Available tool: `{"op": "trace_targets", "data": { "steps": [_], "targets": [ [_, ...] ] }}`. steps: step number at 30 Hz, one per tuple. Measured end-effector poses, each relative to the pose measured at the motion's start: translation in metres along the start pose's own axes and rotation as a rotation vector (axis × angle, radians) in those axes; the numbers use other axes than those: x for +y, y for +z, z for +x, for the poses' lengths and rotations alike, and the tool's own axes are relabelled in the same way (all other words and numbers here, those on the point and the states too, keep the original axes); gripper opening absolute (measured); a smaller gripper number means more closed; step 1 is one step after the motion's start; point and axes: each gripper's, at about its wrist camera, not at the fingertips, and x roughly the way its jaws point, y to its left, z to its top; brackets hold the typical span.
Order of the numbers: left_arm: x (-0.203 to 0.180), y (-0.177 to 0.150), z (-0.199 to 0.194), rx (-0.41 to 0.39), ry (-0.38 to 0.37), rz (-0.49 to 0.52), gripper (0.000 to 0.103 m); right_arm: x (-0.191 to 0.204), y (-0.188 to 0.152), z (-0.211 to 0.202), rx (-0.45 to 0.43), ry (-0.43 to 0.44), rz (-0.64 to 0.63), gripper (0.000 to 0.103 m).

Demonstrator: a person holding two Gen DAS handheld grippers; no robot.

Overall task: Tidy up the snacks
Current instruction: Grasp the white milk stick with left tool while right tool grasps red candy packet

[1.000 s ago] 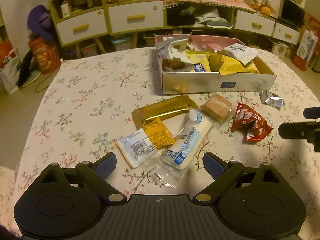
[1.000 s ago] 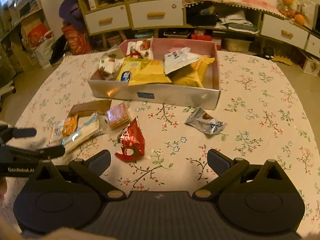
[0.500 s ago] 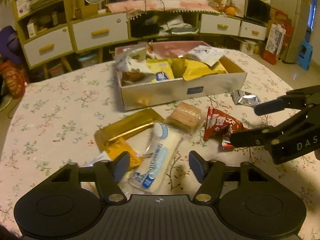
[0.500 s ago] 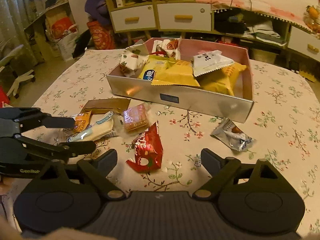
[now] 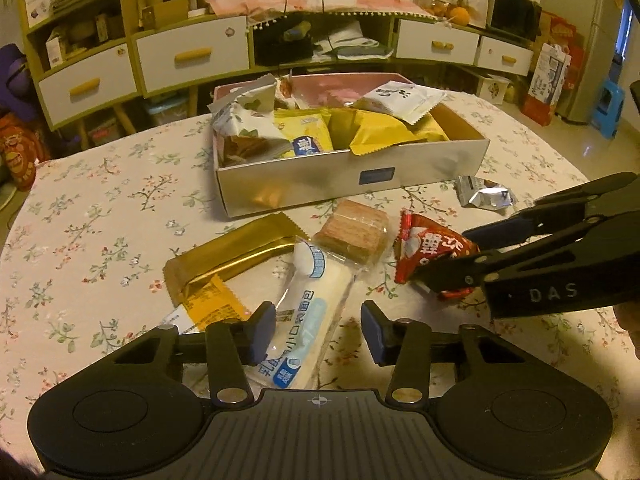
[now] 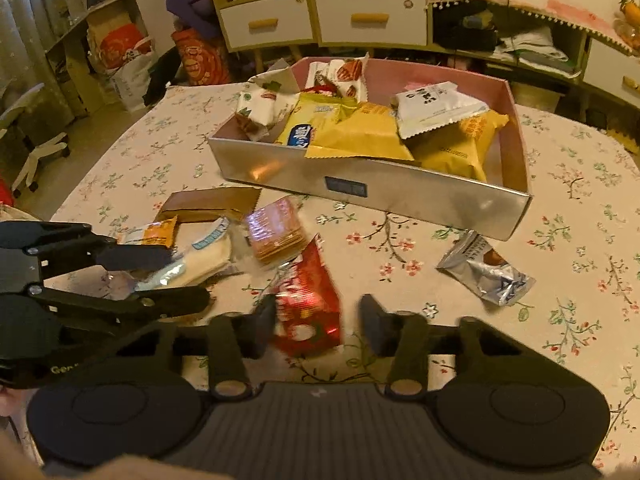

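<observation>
Left gripper [image 5: 318, 334]: jaws partly open, straddling the near end of the white-and-blue packet [image 5: 308, 320]. Left pad [image 5: 262, 332] is touching or just over the packet's edge; right pad [image 5: 374, 336] stands clear of it. Nothing gripped.

Right gripper [image 6: 318, 326]: jaws partly open around the near end of the red packet [image 6: 310, 300]. Left pad [image 6: 264, 328] sits against or just beside the wrapper; right pad [image 6: 370, 326] is apart from it. Packet is motion-blurred in the right wrist view, so cannot tell whether contact is made. Not clamped. In the left wrist view the same jaws come in from the right, one finger over the red packet and one in front of it.

All on the floral tabletop [image 5: 100, 208]. Next out: orange-and-white packet [image 5: 208, 304] left of the white-and-blue one, partly under the gold wrapper [image 5: 236, 256]. Clear-wrapped wafer block [image 5: 354, 232] lies between the gold wrapper and the red packet, touching the white-and-blue packet's far end. Silver foil packet [image 6: 486, 270] lies by itself, right of the red one, near the box corner.

Farthest: silver box [image 6: 400, 194], pink inside, holding yellow bags and white packets heaped toward its left and middle; right end shows bare floor.
</observation>
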Motion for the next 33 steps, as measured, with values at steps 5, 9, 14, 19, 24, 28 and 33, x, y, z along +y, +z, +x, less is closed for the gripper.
{"op": "trace_targets", "data": {
  "steps": [5, 9, 14, 19, 24, 28, 33],
  "targets": [
    [-0.007, -0.001, -0.002, 0.015, -0.023, 0.024, 0.042, -0.002, 0.001, -0.002, 0.031, -0.017, 0.0, 0.03],
    [-0.01, -0.001, -0.001, 0.021, -0.011, 0.035, 0.042, -0.008, 0.002, -0.004, 0.056, -0.035, 0.03, 0.03],
    [-0.012, -0.002, 0.005, 0.032, 0.061, 0.063, 0.042, -0.017, 0.002, -0.006, 0.09, -0.051, 0.056, 0.03],
    [-0.014, -0.003, 0.009, 0.041, 0.066, 0.062, 0.042, -0.019, 0.001, -0.007, 0.099, -0.052, 0.051, 0.03],
    [-0.016, -0.002, 0.01, 0.046, 0.073, 0.047, 0.037, -0.018, 0.002, -0.007, 0.099, -0.059, 0.038, 0.03],
    [-0.017, -0.001, 0.01, 0.06, 0.086, 0.022, 0.03, -0.019, 0.002, -0.008, 0.097, -0.058, 0.041, 0.03],
    [-0.018, 0.003, 0.01, 0.081, 0.107, -0.021, 0.021, -0.02, 0.002, -0.009, 0.091, -0.061, 0.04, 0.03]
  ]
}}
